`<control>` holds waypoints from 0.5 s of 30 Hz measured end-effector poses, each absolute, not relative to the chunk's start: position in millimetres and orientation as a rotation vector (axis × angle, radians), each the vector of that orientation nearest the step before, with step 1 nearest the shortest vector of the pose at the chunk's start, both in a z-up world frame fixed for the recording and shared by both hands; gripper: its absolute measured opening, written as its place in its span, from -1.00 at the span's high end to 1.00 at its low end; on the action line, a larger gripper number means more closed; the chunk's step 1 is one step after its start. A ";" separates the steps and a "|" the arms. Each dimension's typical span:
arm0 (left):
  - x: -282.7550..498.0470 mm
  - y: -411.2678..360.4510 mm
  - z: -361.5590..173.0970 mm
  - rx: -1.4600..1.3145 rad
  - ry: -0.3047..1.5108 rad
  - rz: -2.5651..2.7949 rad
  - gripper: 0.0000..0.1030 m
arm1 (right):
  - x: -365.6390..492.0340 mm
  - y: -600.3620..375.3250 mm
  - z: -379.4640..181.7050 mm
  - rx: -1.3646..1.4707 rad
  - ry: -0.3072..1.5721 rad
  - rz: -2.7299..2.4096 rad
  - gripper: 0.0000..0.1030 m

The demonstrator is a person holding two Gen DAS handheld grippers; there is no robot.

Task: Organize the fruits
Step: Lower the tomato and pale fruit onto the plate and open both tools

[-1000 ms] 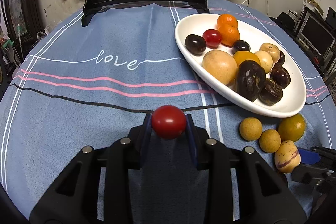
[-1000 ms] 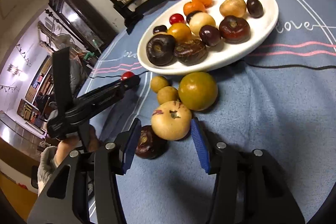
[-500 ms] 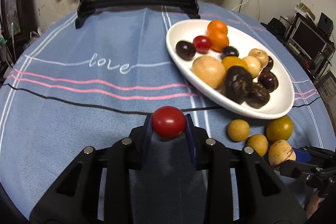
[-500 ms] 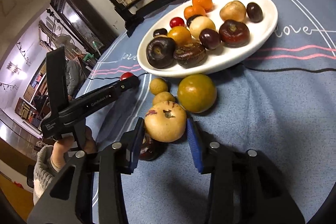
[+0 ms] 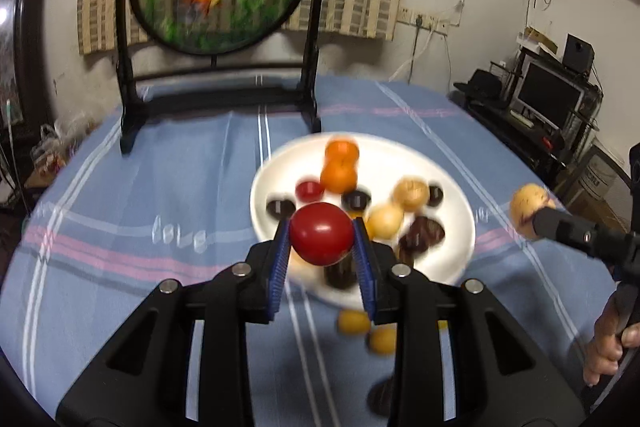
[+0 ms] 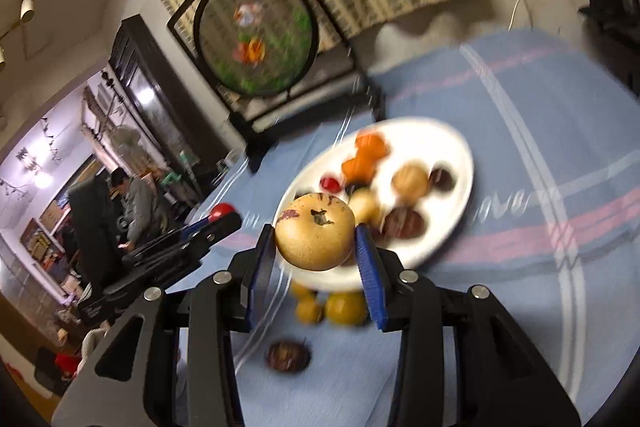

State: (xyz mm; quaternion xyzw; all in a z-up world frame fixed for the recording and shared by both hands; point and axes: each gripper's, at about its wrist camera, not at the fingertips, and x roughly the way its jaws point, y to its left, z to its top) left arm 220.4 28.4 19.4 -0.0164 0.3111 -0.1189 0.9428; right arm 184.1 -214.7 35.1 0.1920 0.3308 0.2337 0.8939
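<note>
Now left gripper (image 5: 322,241) clamps a red tomato (image 5: 321,233); right gripper (image 6: 316,243) a tan fruit (image 6: 315,231).

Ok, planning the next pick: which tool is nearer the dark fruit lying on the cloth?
Right. The right tool hovers just above the dark fruit; the left tool, gripping a red tomato, hangs farther off to the side.

the right gripper (image 6: 316,247) now clamps the pale speckled fruit (image 6: 315,231) and carries it above the cloth. the left gripper (image 5: 321,245) sits higher too.
</note>
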 end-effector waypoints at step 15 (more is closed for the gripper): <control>317.1 8.6 -23.6 -0.079 0.745 -0.249 0.39 | 320.0 -169.4 -2.8 0.285 0.768 0.395 0.20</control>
